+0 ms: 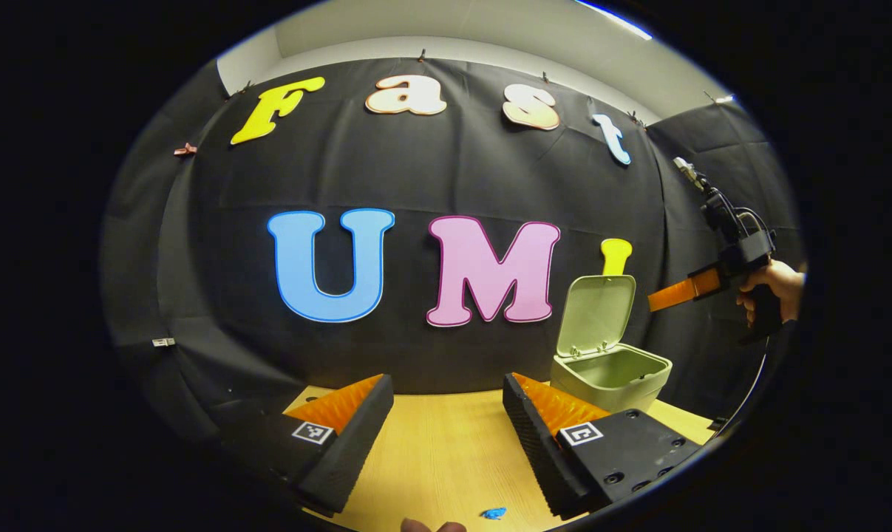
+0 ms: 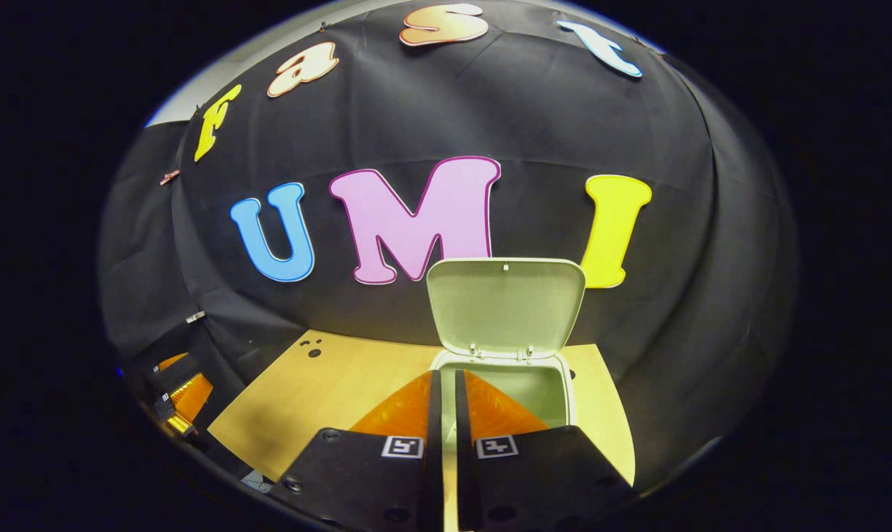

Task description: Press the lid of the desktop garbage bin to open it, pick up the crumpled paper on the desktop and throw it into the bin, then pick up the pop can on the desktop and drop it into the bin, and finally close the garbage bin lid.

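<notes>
- The garbage bin (image 1: 610,378) stands on the wooden table (image 1: 446,451), at its back right part in the left gripper view, with its lid (image 1: 595,315) swung up and standing upright behind the open mouth.
- The left gripper (image 1: 446,421) hangs low over the table, to the left of the bin and nearer the camera; its fingers stand wide apart with nothing between them.
- In the left gripper view the right gripper (image 1: 671,295) is seen from outside, raised to the right of the bin lid at about the lid's height, held by a hand (image 1: 774,288).
- The right gripper view looks straight into the bin (image 2: 508,384) from above its front rim; the lid (image 2: 506,307) faces the camera.
- There the right gripper (image 2: 446,399) has its fingers drawn almost together, a thin gap left, gripping nothing.
- A small blue scrap (image 1: 494,512) lies on the table well in front of the bin, near the table's front edge.
</notes>
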Motion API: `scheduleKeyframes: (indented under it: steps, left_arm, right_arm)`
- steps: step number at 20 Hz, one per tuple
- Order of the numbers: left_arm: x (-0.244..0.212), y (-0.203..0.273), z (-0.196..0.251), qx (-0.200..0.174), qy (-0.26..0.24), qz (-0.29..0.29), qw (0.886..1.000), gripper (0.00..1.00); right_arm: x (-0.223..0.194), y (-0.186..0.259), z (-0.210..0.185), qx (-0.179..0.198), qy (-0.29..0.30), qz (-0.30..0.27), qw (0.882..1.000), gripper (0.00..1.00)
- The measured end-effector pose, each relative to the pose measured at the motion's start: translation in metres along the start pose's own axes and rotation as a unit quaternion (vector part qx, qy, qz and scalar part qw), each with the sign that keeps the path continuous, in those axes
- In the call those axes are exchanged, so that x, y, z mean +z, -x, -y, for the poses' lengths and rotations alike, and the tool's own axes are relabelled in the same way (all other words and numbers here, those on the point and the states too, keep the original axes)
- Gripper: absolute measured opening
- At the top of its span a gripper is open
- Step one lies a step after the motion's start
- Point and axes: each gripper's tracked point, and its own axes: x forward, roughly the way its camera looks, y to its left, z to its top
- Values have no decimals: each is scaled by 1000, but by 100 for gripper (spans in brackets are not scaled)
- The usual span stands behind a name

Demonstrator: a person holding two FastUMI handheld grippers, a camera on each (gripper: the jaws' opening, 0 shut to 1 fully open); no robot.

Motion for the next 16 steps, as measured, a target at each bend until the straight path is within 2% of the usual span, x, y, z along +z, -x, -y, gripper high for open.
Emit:
scheduleKeyframes:
  steps: [3, 4, 5, 6, 7, 8, 9, 11, 13, 14, 16]
  left_arm:
    - [-14, 1, 5, -6, -2, -11, 1000, 95]
    - [-21, 2, 9, -10, -4, -17, 1000, 96]
    - [-28, 2, 12, -17, -6, -21, 1000, 95]
    - [-34, 2, 17, -26, -6, -27, 999, 96]
    - [-43, 2, 21, -36, -7, -32, 999, 96]
    - [-52, 2, 26, -45, -8, -39, 998, 96]
    - [-62, 2, 29, -54, -9, -48, 997, 96]
    - [-103, 1, 41, -74, -5, -82, 994, 96]
    - [-133, -1, 47, -76, -9, -111, 991, 96]
    - [-148, -3, 50, -75, -12, -126, 989, 96]
    - [-181, -4, 60, -80, -18, -155, 984, 96]
  right_arm:
    - [-12, 10, -11, 14, 16, 10, 1000, 29]
    - [-15, 15, -18, 24, 21, 18, 999, 31]
    - [-17, 17, -21, 32, 26, 24, 999, 39]
    - [-21, 21, -24, 37, 32, 28, 998, 41]
    - [-23, 23, -25, 40, 37, 31, 998, 47]
    - [-27, 25, -26, 44, 40, 32, 998, 48]
    - [-30, 28, -26, 46, 40, 32, 998, 57]
    - [-41, 33, -25, 52, 35, 37, 997, 67]
    - [-52, 33, -24, 57, 17, 30, 998, 71]
    - [-57, 32, -20, 56, 11, 26, 998, 76]
    - [-71, 31, -7, 49, 1, 13, 999, 77]
